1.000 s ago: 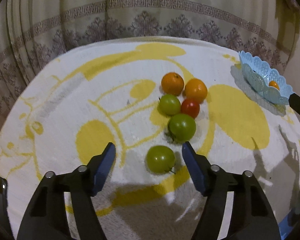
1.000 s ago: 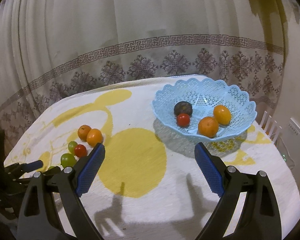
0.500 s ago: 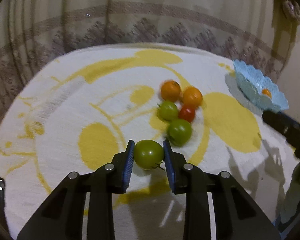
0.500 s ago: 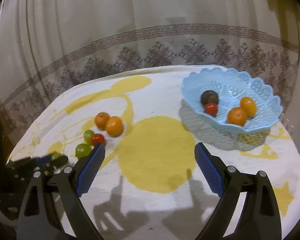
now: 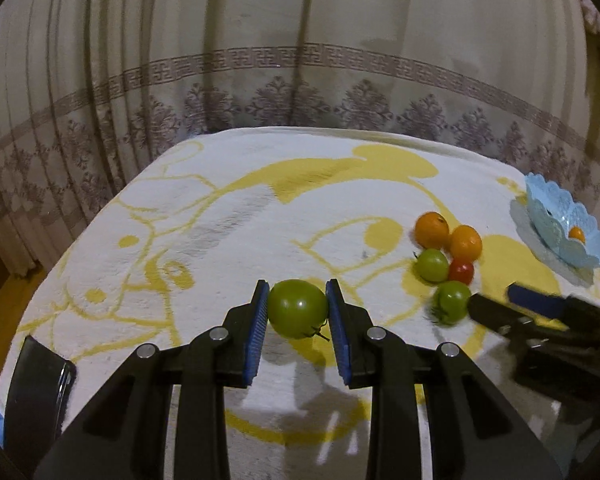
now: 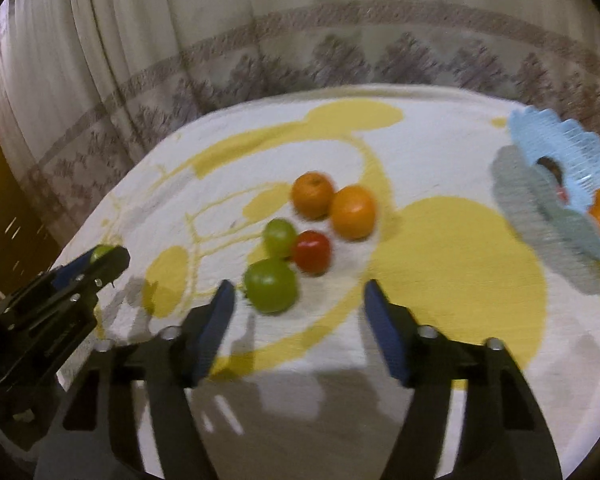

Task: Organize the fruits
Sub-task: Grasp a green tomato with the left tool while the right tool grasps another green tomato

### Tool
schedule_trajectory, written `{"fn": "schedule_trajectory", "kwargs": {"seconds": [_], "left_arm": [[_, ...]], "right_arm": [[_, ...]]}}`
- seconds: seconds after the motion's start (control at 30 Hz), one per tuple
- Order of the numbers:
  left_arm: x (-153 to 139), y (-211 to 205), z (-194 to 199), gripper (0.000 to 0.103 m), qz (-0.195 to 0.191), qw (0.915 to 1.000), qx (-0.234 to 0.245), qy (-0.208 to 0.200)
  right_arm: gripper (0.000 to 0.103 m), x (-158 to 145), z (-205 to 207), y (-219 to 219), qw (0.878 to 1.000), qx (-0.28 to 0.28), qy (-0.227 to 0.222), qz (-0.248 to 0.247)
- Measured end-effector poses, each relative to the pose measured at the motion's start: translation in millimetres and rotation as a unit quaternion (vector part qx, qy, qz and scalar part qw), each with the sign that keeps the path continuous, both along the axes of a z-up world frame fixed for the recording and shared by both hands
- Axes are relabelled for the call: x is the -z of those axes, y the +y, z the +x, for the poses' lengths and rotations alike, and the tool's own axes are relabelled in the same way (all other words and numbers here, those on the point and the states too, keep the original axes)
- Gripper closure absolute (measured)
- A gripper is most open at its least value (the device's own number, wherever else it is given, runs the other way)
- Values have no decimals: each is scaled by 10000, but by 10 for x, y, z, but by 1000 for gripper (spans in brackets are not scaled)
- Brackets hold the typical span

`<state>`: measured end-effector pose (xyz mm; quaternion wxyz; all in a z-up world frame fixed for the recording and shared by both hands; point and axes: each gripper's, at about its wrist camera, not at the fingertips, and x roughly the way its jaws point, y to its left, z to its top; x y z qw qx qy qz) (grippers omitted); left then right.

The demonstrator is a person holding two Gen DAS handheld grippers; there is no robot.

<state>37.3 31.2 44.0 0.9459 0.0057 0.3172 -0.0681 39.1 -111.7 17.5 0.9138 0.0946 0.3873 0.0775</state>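
my left gripper (image 5: 298, 312) is clamped on a round green tomato (image 5: 298, 307) lifted off the yellow-patterned white cloth (image 5: 236, 216), while my right gripper (image 6: 298, 312), closing on nothing yet, has the next green tomato (image 6: 271, 286) just ahead, nearer its left finger, with the pale blue lattice plastic basket (image 6: 572, 216) far right.

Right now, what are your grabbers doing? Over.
Left gripper shut on green tomato. Right gripper closing, empty, near fruit pile. Basket path clear.
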Motion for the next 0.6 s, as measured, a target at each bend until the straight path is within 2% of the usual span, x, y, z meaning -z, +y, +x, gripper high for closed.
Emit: {"fn": "schedule_trajectory", "kwargs": {"seconds": [0.13, 0.17, 0.33, 0.47, 0.6], "left_arm": [[34, 56, 27, 74, -122, 9999, -66, 30], [46, 72, 39, 74, -160, 9998, -71, 68], [61, 142, 62, 74, -344, 9993, -95, 149], [55, 135, 47, 74, -380, 9992, -21, 139], [55, 104, 30, 74, -377, 9992, 79, 141]], "right_arm": [[47, 67, 127, 154, 9996, 94, 87, -260], [51, 94, 150, 171, 9994, 121, 143, -274], [54, 181, 232, 269, 9989, 139, 266, -355], [67, 182, 249, 302, 9990, 71, 288, -337], [69, 136, 158, 291, 9988, 127, 242, -408]]}}
